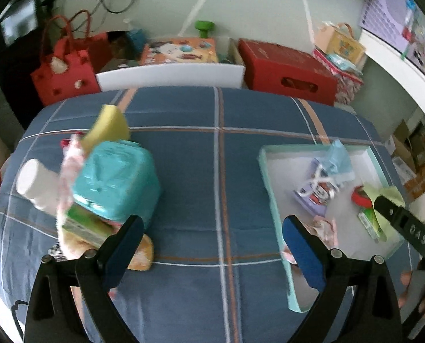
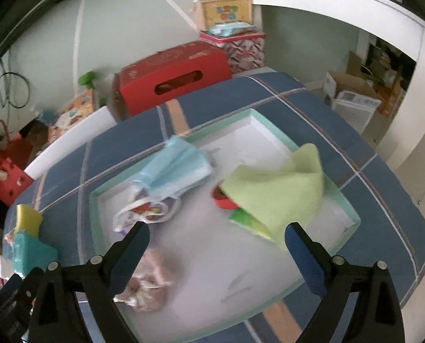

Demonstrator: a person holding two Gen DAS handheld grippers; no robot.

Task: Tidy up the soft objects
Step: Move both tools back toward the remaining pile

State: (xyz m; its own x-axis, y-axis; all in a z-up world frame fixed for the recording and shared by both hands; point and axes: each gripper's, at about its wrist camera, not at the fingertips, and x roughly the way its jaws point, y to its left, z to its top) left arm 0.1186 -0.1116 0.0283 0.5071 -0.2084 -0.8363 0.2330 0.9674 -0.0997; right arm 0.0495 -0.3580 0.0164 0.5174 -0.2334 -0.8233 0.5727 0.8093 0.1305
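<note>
We are holding both grippers wide, nothing between the jaws: the left gripper [image 1: 212,245] over the blue bedspread [image 1: 212,171], the right gripper [image 2: 216,245] over the white tray [image 2: 269,131]. The green cloth [image 2: 275,191] and blue mask [image 2: 178,165] are lying in the tray; the pile [image 1: 109,177] is sitting left.

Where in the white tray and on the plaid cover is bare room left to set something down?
In the tray, the far corner behind the green cloth is bare, as is the near floor right of the pink bundle. The tray's middle is crowded with the blue mask and the cloth. On the cover, the strip between the teal pack and the tray is free.
</note>
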